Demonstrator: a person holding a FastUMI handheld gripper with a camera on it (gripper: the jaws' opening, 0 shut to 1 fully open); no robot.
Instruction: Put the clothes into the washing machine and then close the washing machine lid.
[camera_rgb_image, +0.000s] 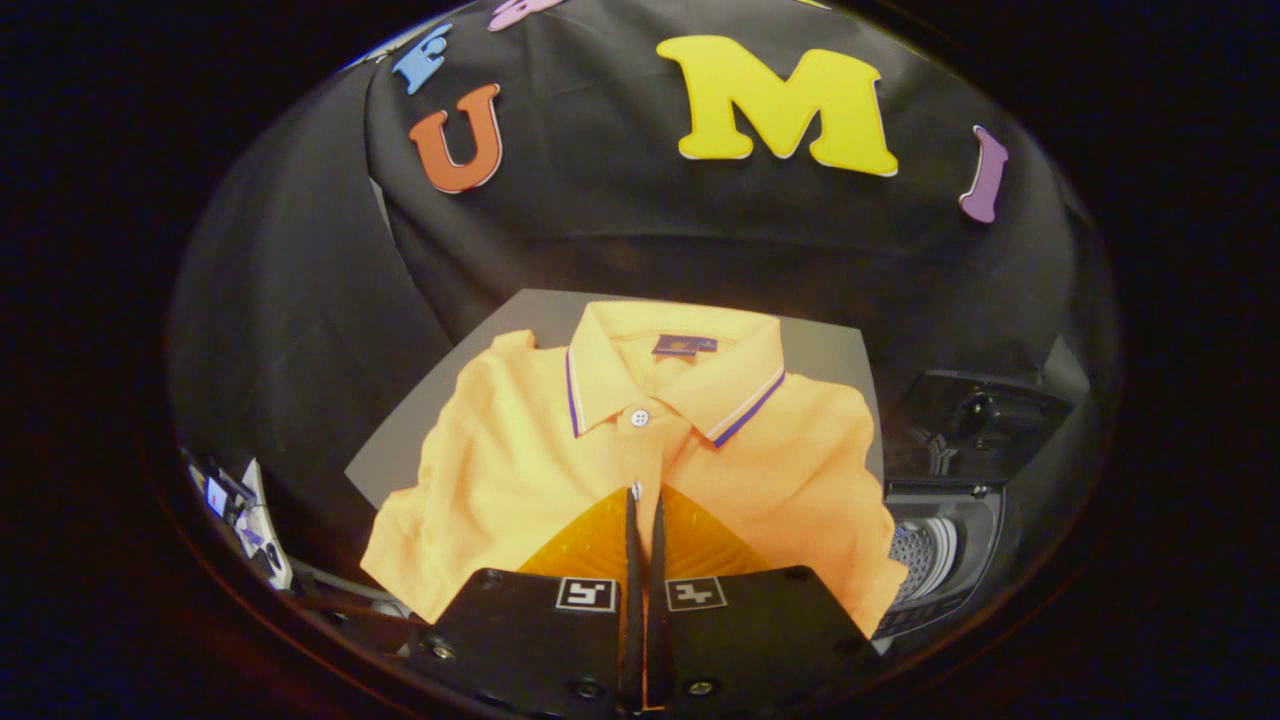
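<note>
From my seat I see an orange short-sleeved polo shirt (560, 470) lying flat, front up, on a grey rectangular board (540, 312), collar away from me. The collar is folded down and edged with thin blue and white stripes, a small white button (640, 417) closes the placket, and a dark blue neck label (684, 345) sits inside the collar; its lettering is too small for me to read. The knit looks smooth, with soft creases across the chest and sleeves.

My gripper (643, 500) is low over the shirt's front, its fingers (632, 530) pressed together with only a thin slit between them, tips just short of the placket's lower end. I cannot tell whether they touch the fabric, and nothing is pinched between them. Two small square black-and-white markers (586, 594) sit on the gripper's body behind the fingers.

Just beside the shirt's hem, off the board's right side, stands a dark top-loading washing machine (950, 545) with its dark lid (975, 415) raised upright and the perforated metal drum (915, 553) showing inside. The shirt's right edge overlaps my view of the machine's near rim. Off to the left, below the board, some white and dark equipment (245, 515) sits against the black cloth; I cannot make out what it is.
</note>
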